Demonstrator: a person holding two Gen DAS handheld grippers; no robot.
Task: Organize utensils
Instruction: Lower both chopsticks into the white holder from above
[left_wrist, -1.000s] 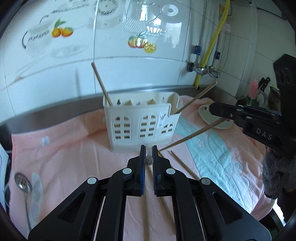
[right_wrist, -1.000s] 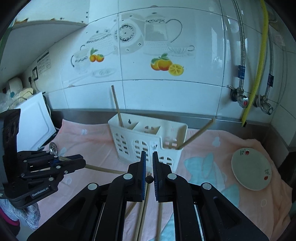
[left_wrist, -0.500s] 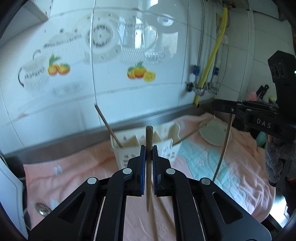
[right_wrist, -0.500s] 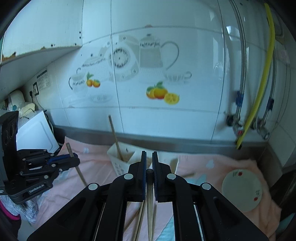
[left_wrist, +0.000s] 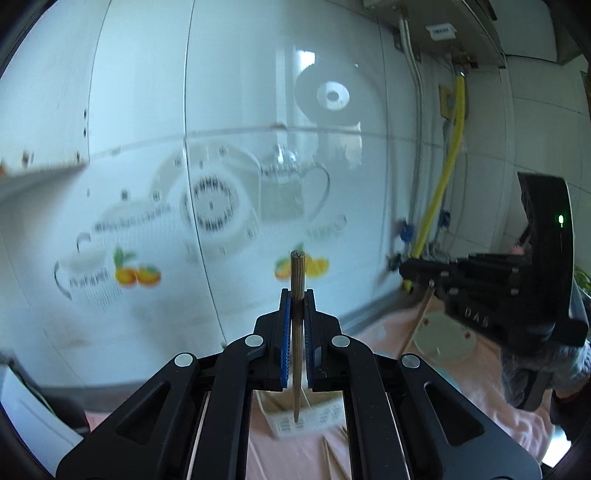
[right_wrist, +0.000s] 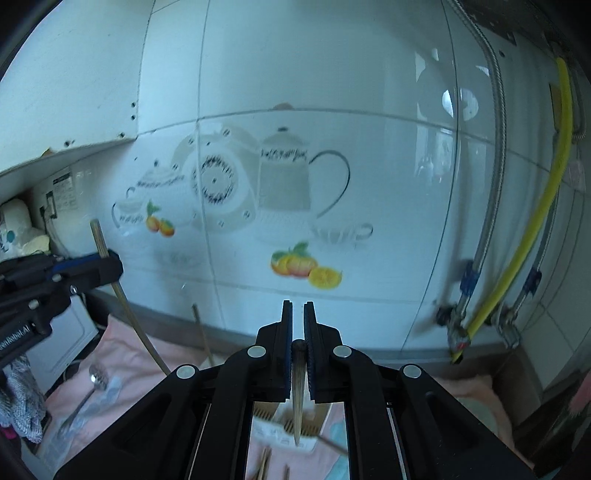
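Note:
My left gripper (left_wrist: 297, 295) is shut on a wooden chopstick (left_wrist: 297, 280) held upright, its thin tip hanging over the white utensil holder (left_wrist: 291, 421) far below. My right gripper (right_wrist: 298, 306) is shut on a second chopstick (right_wrist: 297, 391), gripped deep between the pads and pointing down at the holder (right_wrist: 280, 421). Each gripper shows in the other's view: the right gripper (left_wrist: 406, 271) with its chopstick (left_wrist: 415, 328), and the left gripper (right_wrist: 110, 266) with its chopstick (right_wrist: 129, 314). Another chopstick (right_wrist: 202, 338) leans up out of the holder.
A metal spoon (right_wrist: 94, 378) lies on the pink cloth (right_wrist: 122, 354) at the left. Loose chopsticks (right_wrist: 264, 465) lie in front of the holder. A small white plate (left_wrist: 443, 343) sits at the right. The tiled wall (right_wrist: 332, 184) and yellow hose (right_wrist: 535, 229) stand behind.
Both grippers have risen well above the cloth, each carrying its chopstick. The chopsticks swung from lying slanted to hanging upright, and the holder dropped low in both views.

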